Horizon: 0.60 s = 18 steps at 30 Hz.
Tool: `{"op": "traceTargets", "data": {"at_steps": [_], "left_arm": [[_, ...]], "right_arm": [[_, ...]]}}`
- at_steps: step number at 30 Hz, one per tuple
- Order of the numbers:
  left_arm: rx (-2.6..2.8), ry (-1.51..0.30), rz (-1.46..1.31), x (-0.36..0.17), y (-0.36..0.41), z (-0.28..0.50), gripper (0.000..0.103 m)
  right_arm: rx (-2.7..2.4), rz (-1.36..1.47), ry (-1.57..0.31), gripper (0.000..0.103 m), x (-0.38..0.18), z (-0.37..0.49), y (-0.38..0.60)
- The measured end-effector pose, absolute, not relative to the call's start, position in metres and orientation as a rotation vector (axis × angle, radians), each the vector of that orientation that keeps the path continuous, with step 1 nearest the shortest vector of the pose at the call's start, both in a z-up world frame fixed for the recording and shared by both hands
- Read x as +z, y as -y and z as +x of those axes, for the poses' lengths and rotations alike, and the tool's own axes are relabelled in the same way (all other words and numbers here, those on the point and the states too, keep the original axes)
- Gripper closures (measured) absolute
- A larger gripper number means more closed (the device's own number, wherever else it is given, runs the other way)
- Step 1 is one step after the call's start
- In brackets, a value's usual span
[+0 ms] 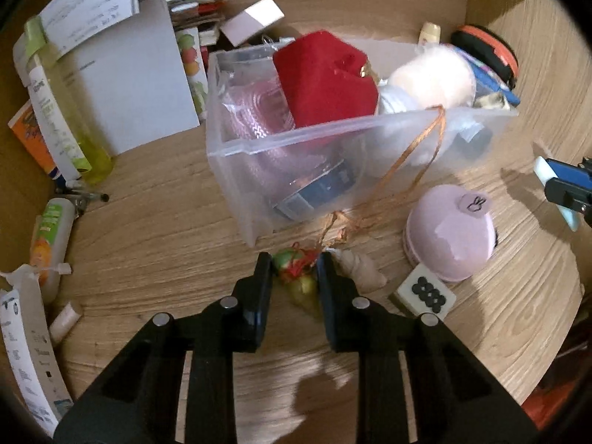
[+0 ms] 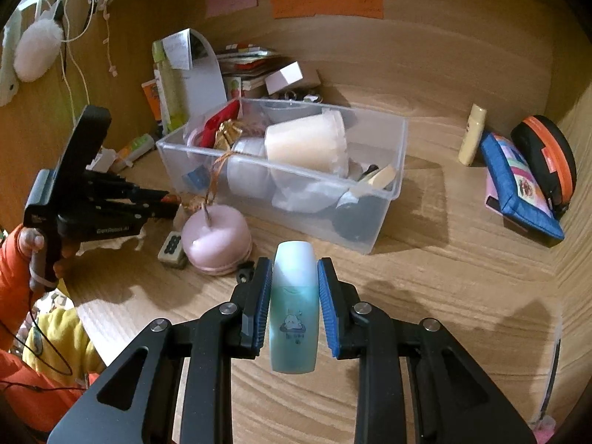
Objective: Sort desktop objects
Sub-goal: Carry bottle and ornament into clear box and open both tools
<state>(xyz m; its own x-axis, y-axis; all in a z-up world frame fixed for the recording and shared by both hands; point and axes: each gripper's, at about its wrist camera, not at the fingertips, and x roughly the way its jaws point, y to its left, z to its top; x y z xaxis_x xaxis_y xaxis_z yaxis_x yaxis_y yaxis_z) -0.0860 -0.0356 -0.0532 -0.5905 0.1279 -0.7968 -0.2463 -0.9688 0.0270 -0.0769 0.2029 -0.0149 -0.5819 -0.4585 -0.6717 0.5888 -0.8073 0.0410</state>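
Through my left wrist camera, I am closing my left claw [image 1: 295,264] on a small ornament [image 1: 298,272] of red, green and yellow; both fingertips are pressing its sides just above the wooden desk [image 1: 166,251]. An orange ribbon [image 1: 403,170] is running from the ornament up over the near rim of the clear plastic bin [image 1: 236,170], which is sitting just ahead of my fingers. A red box [image 1: 325,81] and a pale fluffy roll [image 1: 433,79] are filling the bin. To the right a pink round case [image 1: 449,235] is showing a small rabbit drawing on its tab, and a white mahjong tile [image 1: 425,294] with black dots is lying beside it. At the left edge, bottles and tubes are carrying print too blurred for me to read. Bare wood is lying open to the left of my fingers.

Through my right wrist camera, I am gripping a pale teal bottle [image 2: 294,307] in my right claw [image 2: 295,268], the blue pads [image 2: 325,296] clamping its sides; a little cloud cartoon is printed on it, the writing under it unreadable. On my left claw's body I am reading "GenRobot.AI". The bin [image 2: 384,203] is standing straight ahead, with open desk between it and a blue pouch [image 2: 518,185] leaning by the right wall. Coloured sticky notes [image 2: 327,0] on the back wall are too faint to read.
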Motion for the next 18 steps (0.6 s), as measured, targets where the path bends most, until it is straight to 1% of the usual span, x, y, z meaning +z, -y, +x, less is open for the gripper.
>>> {"op": "traceTargets", "data": {"at_steps": [4,11,18], "left_arm": [[2.64,-0.13,-1.214,-0.033,0.04,-0.075,0.079],[2.68,-0.074,-1.018,0.018,0.044,-0.061,0.079],[2.681,-0.049,-0.92,0.042,0.039,-0.068,0.079]], "right_arm": [[-2.382,0.891,-0.248,0.08,-0.003,-0.082,-0.207],[-2.427,0.827,-0.242,0.08,0.019,-0.095,-0.214],[-2.444,0.762,-0.255,0.08,0.033,-0.107,-0.208]]}}
